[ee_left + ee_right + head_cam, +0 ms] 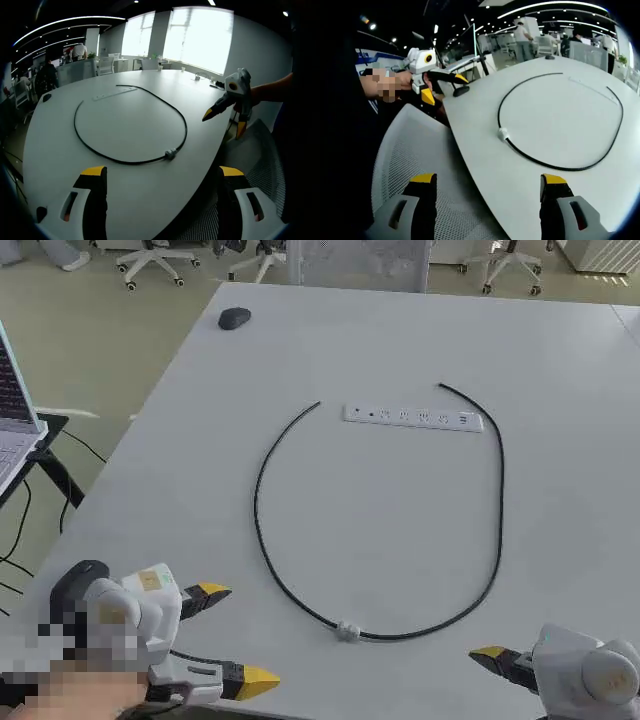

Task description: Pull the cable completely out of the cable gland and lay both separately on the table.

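table (400,530), l gripper (253,633), r gripper (488,178), jaws wide

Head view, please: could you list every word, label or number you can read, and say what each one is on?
No text is legible.
On the power strip: marks beside its sockets, too small to read.
On the laptop screen: lines of text, too blurred to read.

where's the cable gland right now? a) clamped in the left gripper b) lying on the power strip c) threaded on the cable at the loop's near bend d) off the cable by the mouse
c: the white cable gland sits on the black cable at the loop's near bend, the left gripper and right gripper open and apart from it.
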Demonstrator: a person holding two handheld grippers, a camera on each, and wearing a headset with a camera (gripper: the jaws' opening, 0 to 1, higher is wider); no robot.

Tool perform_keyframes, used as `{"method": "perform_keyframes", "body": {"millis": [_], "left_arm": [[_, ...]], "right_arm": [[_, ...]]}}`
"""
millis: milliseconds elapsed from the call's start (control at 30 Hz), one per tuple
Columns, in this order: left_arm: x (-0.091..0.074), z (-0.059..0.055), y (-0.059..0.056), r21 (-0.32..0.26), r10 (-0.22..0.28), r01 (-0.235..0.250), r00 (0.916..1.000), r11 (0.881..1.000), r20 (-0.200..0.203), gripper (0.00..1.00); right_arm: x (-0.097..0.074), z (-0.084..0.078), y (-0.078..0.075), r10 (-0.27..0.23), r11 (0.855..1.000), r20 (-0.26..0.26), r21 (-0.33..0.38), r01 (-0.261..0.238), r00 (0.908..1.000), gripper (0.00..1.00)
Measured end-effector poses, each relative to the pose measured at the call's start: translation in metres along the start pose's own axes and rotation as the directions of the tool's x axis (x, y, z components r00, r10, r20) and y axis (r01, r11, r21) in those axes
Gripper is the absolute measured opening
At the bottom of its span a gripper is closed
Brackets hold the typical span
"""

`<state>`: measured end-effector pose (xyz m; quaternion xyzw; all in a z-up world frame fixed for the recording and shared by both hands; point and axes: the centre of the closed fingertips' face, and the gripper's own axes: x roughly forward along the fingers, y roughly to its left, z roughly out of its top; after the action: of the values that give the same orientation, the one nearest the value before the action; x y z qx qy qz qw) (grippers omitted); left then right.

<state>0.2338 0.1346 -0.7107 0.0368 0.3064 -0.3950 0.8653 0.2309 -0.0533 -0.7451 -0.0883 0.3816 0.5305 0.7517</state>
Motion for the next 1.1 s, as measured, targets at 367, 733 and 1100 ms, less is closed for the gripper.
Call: {"method": "perform_keyframes", "body": {"millis": [367,733,1100], "left_arm": [[-0.005,0.0,0.001,-0.022,0.002,-0.002,0.9999,1.0,0.011,0.88],[-0.005,-0.005,0.0,-0.006,-0.022,0.022,0.9997,1.0,-0.014,0.86],[-0.006,-0.01,0.005,-0.003,-0.021,0.021,0.9996,1.0,-0.017,0.86]], "right_arm": [[0.007,0.005,0.001,0.001,1.0,0.0,-0.001,-0.001,1.0,0.73],[0.016,0.008,-0.002,0.004,1.0,-0.032,-0.01,-0.005,0.9995,0.71],[0.029,0.023,-0.008,0.0,0.999,-0.054,-0.04,-0.002,0.9985,0.66]]}}
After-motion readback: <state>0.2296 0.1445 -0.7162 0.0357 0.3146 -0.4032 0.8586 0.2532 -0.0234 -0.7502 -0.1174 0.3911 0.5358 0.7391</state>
